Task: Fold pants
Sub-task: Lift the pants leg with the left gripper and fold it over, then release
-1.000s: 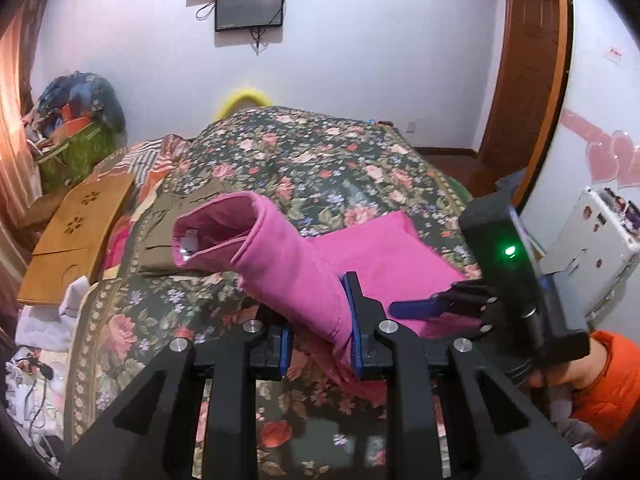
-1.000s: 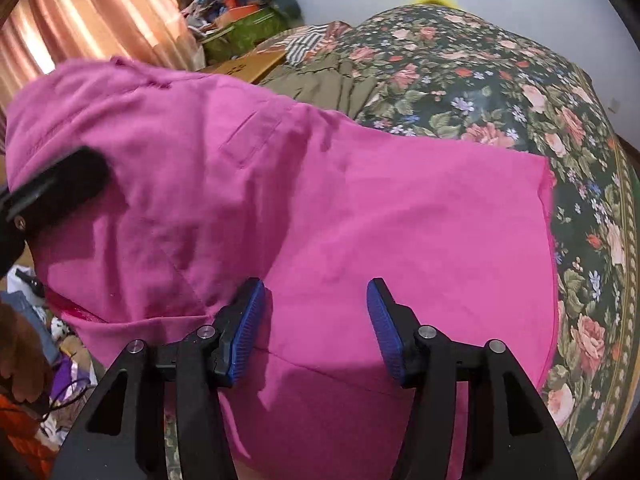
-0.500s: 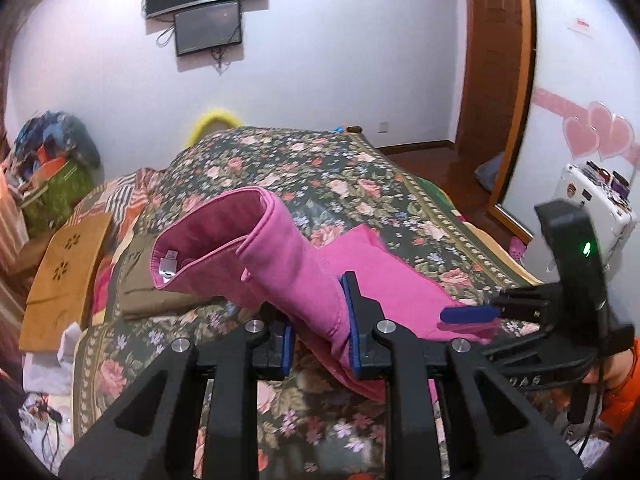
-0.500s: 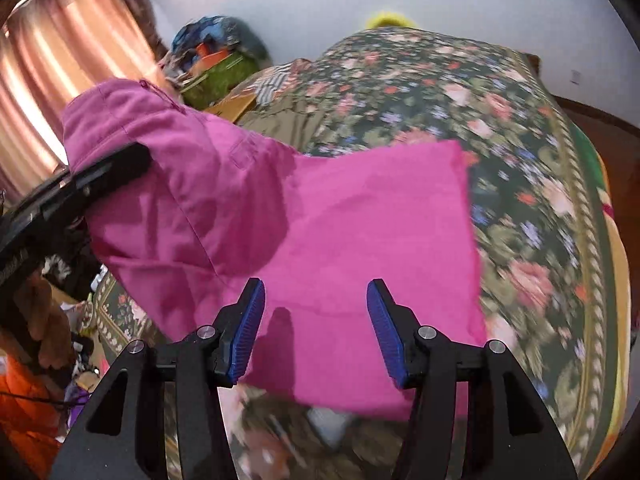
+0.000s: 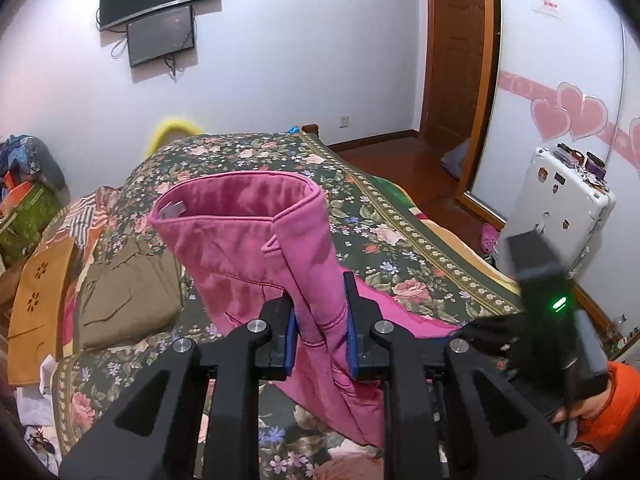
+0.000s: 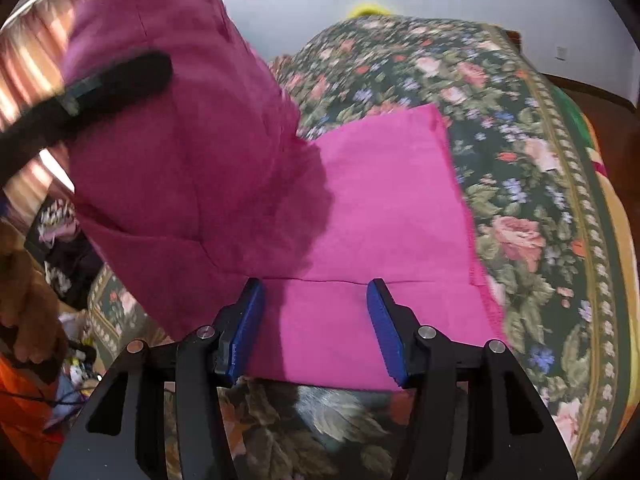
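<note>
The pink pants (image 5: 256,248) lie partly on the flowered bed (image 5: 400,240). My left gripper (image 5: 320,320) is shut on the waist end and holds it raised, the waistband opening facing up. In the right wrist view the lifted part (image 6: 172,152) hangs at left and the flat leg part (image 6: 380,208) lies on the bed. My right gripper (image 6: 316,328) is open and empty, low over the near edge of the flat part. The left gripper's body (image 6: 80,96) crosses the upper left of that view.
Folded olive-brown clothing (image 5: 128,292) lies on the bed to the left. A tan wooden board (image 5: 40,300) sits at the bed's left edge. A white suitcase (image 5: 560,216) stands at right. A door (image 5: 456,48) and wall screens (image 5: 160,12) are beyond.
My left gripper has lifted the waist end higher and turned right. My right gripper has pulled back toward the near edge of the pants, still open.
</note>
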The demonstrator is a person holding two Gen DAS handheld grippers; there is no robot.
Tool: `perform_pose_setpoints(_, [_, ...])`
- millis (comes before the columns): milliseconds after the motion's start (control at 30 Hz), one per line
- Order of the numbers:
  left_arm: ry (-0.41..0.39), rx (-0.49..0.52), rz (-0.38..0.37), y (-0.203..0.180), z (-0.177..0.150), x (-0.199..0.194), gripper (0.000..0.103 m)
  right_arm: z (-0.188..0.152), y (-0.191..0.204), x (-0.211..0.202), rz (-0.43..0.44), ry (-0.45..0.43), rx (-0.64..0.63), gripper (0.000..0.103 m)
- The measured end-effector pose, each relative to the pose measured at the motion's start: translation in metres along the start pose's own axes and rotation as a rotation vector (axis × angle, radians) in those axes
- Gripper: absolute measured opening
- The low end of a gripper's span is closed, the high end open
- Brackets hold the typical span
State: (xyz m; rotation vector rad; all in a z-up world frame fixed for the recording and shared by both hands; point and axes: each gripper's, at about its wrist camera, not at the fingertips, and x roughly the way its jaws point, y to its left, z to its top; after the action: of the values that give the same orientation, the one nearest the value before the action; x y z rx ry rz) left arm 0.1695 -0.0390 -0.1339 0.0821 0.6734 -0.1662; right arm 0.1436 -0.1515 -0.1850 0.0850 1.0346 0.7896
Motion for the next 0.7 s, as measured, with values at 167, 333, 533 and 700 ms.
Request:
perform_pose_setpoints(167, [0.01, 0.019, -0.008, -0.005, 0.003, 0.006, 0.019, -0.006, -0.023, -0.025, -0.06, -0.047, 0.043, 0.051])
perform_pose_setpoints(333, [0.044, 0.04, -0.039, -0.017, 0.006, 0.02, 0.019, -0.019, -0.036, -0.004, -0.05, 0.017, 0.082, 0.051])
perform_pose_setpoints(533, [0.138, 0.062, -0.093, -0.037, 0.004, 0.049, 0.019, -0.019, -0.039, -0.007, -0.033, 0.004, 0.087, 0.051])
perform_pose_setpoints(700, [0.23, 0.07, -0.128, -0.05, -0.008, 0.076, 0.019, -0.022, -0.043, -0.011, -0.033, -0.002, 0.105, 0.051])
